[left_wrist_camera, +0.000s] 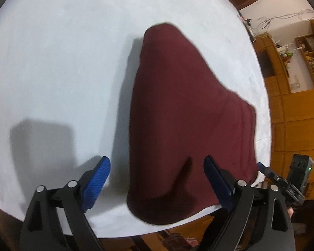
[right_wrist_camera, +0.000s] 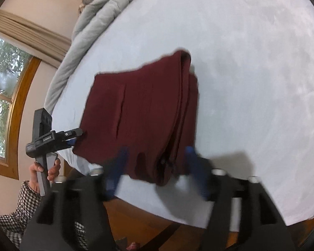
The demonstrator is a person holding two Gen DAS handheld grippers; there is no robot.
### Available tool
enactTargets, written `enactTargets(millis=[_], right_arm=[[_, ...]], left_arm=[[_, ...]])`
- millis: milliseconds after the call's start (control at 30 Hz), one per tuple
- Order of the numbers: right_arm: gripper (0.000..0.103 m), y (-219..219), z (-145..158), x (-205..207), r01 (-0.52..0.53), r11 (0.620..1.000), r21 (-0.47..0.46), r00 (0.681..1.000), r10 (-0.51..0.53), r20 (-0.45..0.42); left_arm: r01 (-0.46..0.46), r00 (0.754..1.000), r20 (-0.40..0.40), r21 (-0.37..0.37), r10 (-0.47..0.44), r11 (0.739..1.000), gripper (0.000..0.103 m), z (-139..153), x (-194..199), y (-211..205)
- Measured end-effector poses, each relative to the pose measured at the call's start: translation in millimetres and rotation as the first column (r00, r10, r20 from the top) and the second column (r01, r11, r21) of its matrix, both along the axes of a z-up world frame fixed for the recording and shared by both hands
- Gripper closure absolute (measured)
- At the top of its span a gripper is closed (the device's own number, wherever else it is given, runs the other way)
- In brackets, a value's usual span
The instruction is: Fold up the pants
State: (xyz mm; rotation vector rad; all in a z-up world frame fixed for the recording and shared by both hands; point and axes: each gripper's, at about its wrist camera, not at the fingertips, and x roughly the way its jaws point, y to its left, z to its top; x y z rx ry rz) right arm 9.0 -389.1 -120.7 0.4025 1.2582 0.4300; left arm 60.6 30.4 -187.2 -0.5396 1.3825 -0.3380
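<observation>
Pants (left_wrist_camera: 184,113) folded between both spread claws (left_wrist_camera: 157,179)

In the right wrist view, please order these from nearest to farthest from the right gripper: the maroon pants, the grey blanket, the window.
1. Maroon pants: right at the open fingers of the right gripper, on the white sheet.
2. Grey blanket: bunched along the far edge, upper left.
3. Window: in the wall at far left, beyond the sheet's edge.

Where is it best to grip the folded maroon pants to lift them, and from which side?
Probably the thick stacked edge of the maroon pants at the near edge of the bed. Come from the near side with the open right gripper: the layers bunch there and overhang slightly.
</observation>
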Motion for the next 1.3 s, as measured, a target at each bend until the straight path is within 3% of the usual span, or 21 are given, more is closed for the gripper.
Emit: enactTargets(millis=[100,200,333,567,667,800,833,967,1000,1167,1300], right_arm=[[0.028,-8,-1,14,0.013,1.000,0.007,1.000,-0.013,-0.001],[0.027,-11,-15,27,0.021,1.000,0.024,0.999,-0.020,-0.041],[0.025,-17,-39,40,0.033,0.991,0.128,0.995,-0.020,-0.100],[0.025,-22,-76,56,0.048,0.976,0.214,0.981,-0.006,-0.193],[0.023,-17,-92,60,0.022,0.951,0.309,0.975,0.047,-0.216],[0.023,-11,-100,63,0.000,0.940,0.342,0.976,0.075,-0.206],[0.026,-8,-99,64,-0.007,0.942,0.335,0.977,0.079,-0.200],[0.057,-6,-84,57,-0.037,0.946,0.323,0.985,0.089,-0.147],[0.059,-7,-80,55,-0.032,0.943,0.331,0.986,0.083,-0.141],[0.066,4,-31,48,-0.079,0.948,0.307,0.995,0.092,-0.027],[0.067,9,14,66,-0.119,0.963,0.241,0.992,0.105,0.069]], left_arm=[[0.037,0.999,-0.008,0.020,-0.037,0.999,0.006,-1,20,-7],[0.086,0.996,-0.024,0.008,-0.086,0.996,0.006,-7,30,-13],[0.144,0.988,-0.044,-0.035,-0.146,0.989,0.006,-19,39,-10],[0.194,0.979,-0.025,-0.164,-0.200,0.967,0.008,-27,58,-21],[0.193,0.979,-0.024,-0.206,-0.203,0.959,0.015,-31,59,-16],[0.146,0.987,-0.028,-0.269,-0.159,0.952,0.033,-34,56,-12],[0.146,0.988,-0.019,-0.257,-0.156,0.955,0.036,-34,54,-12],[0.120,0.991,-0.028,-0.208,-0.128,0.971,0.055,-34,50,-16],[0.115,0.992,-0.021,-0.196,-0.121,0.974,0.062,-30,48,-18],[0.115,0.993,0.045,-0.154,-0.110,0.981,0.068,-2,42,-31],[0.106,0.991,0.109,-0.226,-0.083,0.968,0.068,28,59,-36]])
